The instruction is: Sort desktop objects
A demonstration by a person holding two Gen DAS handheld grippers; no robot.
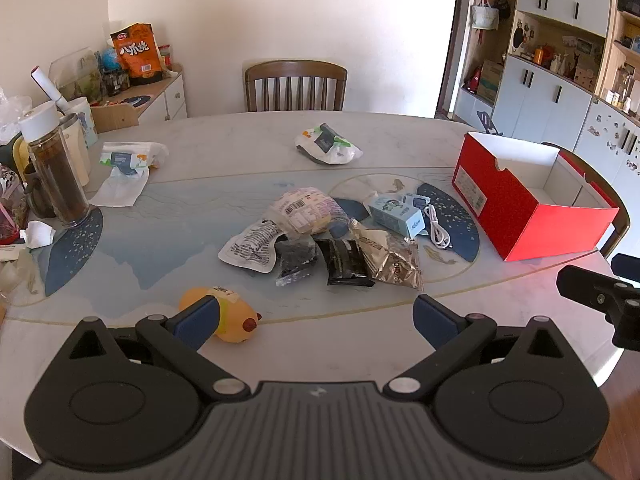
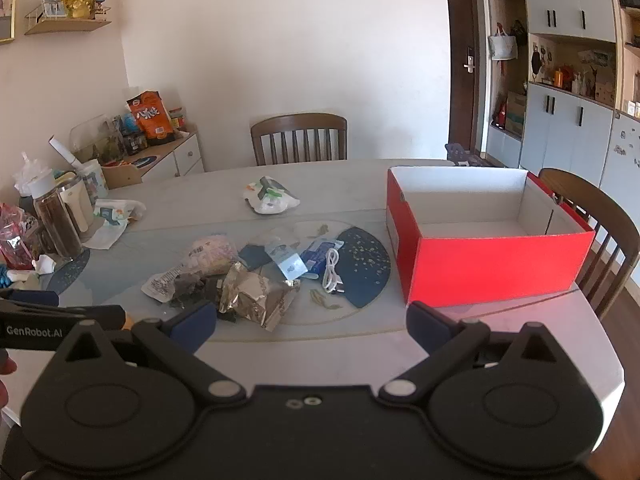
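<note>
A pile of small things lies mid-table: a silver foil packet (image 1: 394, 258) (image 2: 258, 298), a black packet (image 1: 346, 262), a pale snack bag (image 1: 308, 210) (image 2: 212, 254), a light blue carton (image 1: 396, 214) (image 2: 286, 262) and a white cable (image 1: 438, 232) (image 2: 332, 270). A yellow duck toy (image 1: 236, 318) lies by my left finger. An open red box (image 1: 520, 208) (image 2: 488, 256) with a white inside stands at the right. My left gripper (image 1: 316, 322) is open and empty over the near edge. My right gripper (image 2: 310, 322) is open and empty too.
Two white printed bags (image 1: 328, 144) (image 1: 128, 160) lie farther back. A glass jar (image 1: 56, 176) (image 2: 56, 220), cups and clutter crowd the left edge. Wooden chairs stand at the far side (image 1: 296, 84) and at the right (image 2: 600, 232). The right gripper's body (image 1: 600, 292) shows at the left view's right edge.
</note>
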